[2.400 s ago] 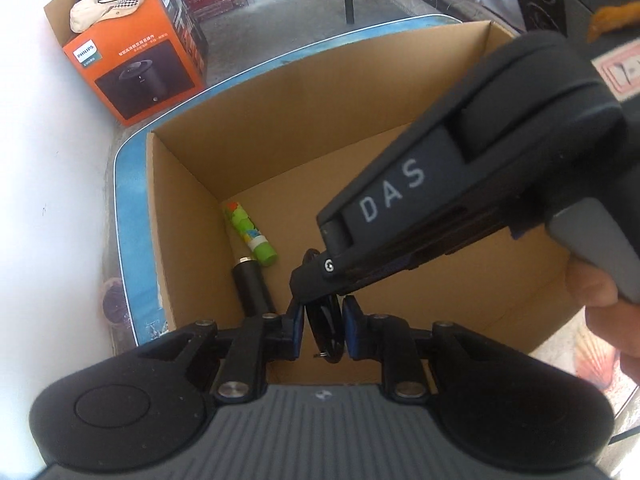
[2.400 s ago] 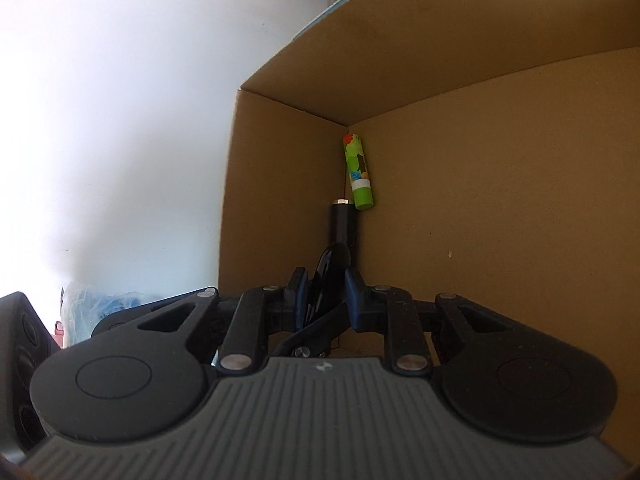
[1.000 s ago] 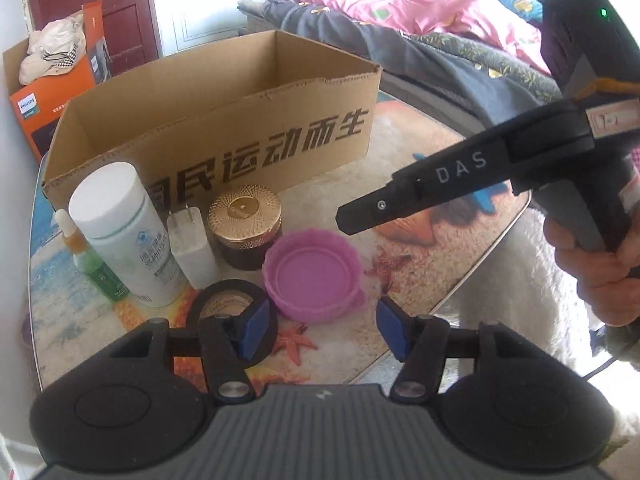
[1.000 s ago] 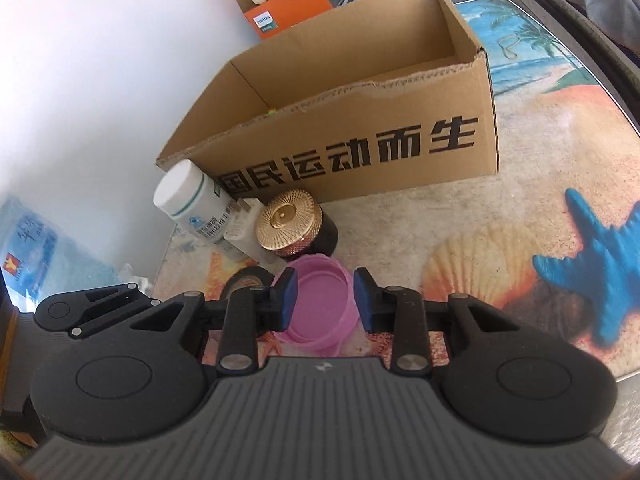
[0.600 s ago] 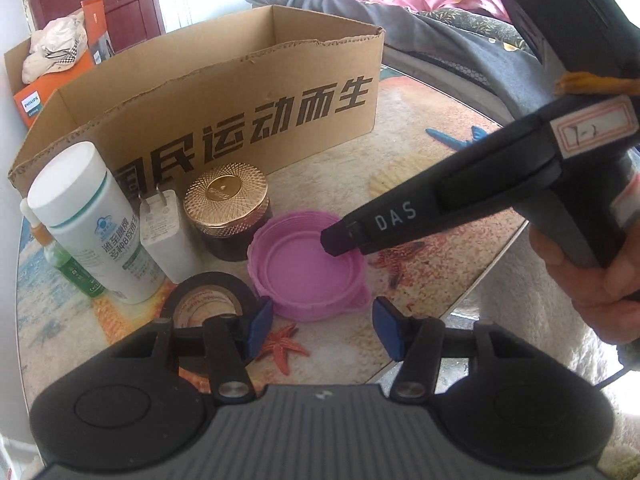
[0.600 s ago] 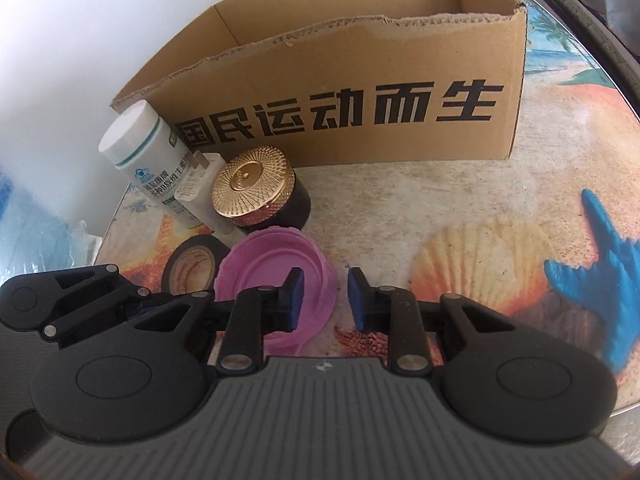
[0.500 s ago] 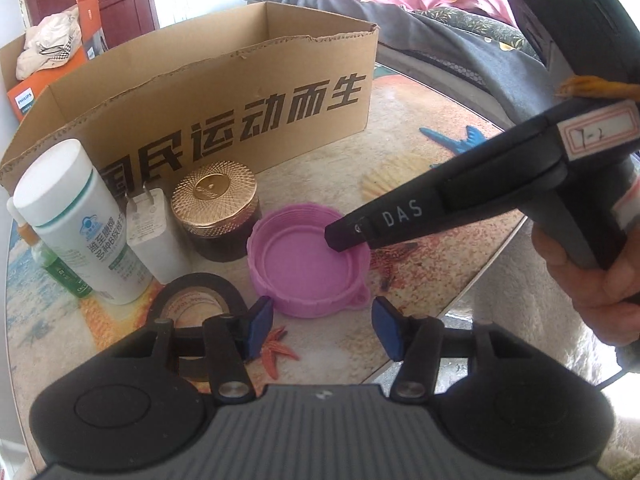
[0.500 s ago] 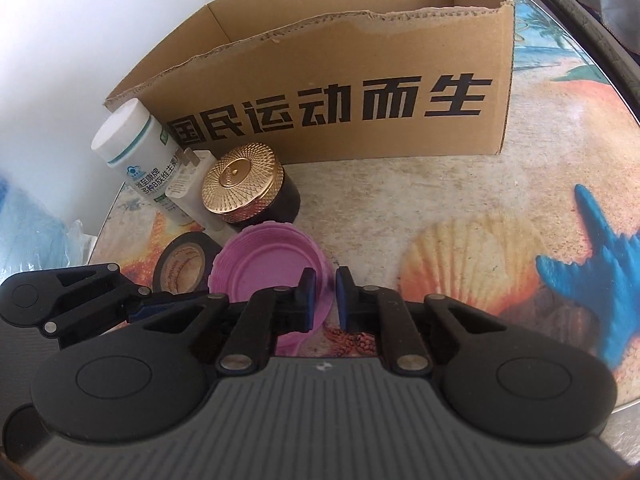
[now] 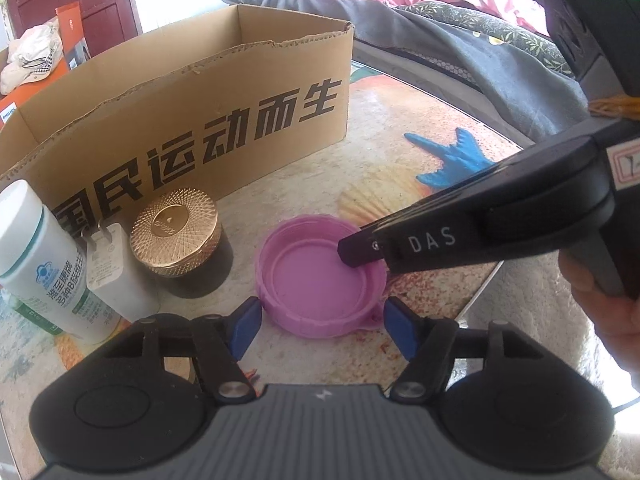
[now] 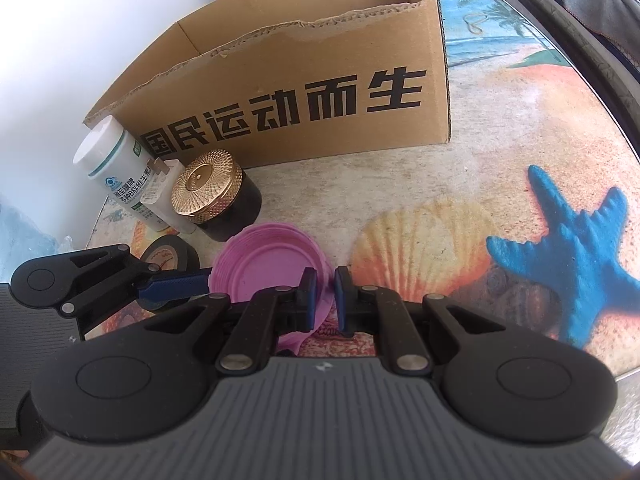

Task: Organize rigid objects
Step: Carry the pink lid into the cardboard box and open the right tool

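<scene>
On the table (image 10: 500, 92), right gripper (image 10: 325, 297) apparently pinches pink lid's (image 10: 272, 268) rim.

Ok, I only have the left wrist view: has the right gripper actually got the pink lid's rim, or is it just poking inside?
Observer: The right wrist view shows the right gripper shut on the pink lid, with the rim pinched between its pads, one inside and one outside.
Operator: Anything near my left fingers I can't see?
Observer: A black tape roll lies flat beside the lid, partly hidden by a finger of the left gripper. Those jaws are opening, with the lid between them, ungripped.
Operator: Is that finger touching the lid?
Observer: Its blue pad reaches the lid's edge, but I cannot tell if it makes contact.
</scene>
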The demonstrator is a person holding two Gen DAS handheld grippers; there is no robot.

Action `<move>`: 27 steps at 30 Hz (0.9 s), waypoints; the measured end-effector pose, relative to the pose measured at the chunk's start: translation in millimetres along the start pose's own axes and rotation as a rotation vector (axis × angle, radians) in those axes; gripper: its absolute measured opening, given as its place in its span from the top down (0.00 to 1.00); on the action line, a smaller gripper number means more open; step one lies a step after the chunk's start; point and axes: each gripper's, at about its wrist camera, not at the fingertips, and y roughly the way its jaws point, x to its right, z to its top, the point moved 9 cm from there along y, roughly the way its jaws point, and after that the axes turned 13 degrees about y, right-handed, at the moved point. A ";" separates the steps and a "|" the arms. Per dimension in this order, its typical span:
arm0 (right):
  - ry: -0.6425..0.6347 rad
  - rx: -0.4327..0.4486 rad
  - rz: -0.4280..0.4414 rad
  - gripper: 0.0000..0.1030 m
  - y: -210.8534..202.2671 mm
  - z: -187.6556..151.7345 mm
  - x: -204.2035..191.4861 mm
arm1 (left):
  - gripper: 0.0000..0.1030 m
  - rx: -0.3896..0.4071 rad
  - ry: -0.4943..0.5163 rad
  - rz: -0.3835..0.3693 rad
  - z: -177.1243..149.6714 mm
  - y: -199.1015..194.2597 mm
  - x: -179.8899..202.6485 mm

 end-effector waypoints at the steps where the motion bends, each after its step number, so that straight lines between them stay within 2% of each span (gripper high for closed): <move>1: -0.002 0.002 0.000 0.92 0.1 -0.3 -0.5 | 0.33 0.000 0.000 0.003 0.5 0.8 -0.2; 12: -0.019 0.031 -0.007 0.90 -6.1 -5.6 -4.0 | 0.34 0.029 0.003 0.028 3.9 -6.6 -1.2; 18: -0.051 0.118 0.006 0.90 -38.8 9.1 -27.8 | 0.34 0.119 0.000 0.080 22.1 -47.3 -13.5; 24: -0.158 0.246 0.080 0.90 -82.4 62.3 -81.6 | 0.34 0.238 0.023 0.224 70.1 -110.3 -59.5; 27: -0.210 0.267 0.123 0.90 -87.7 99.1 -109.0 | 0.34 0.235 0.002 0.246 94.1 -126.0 -95.0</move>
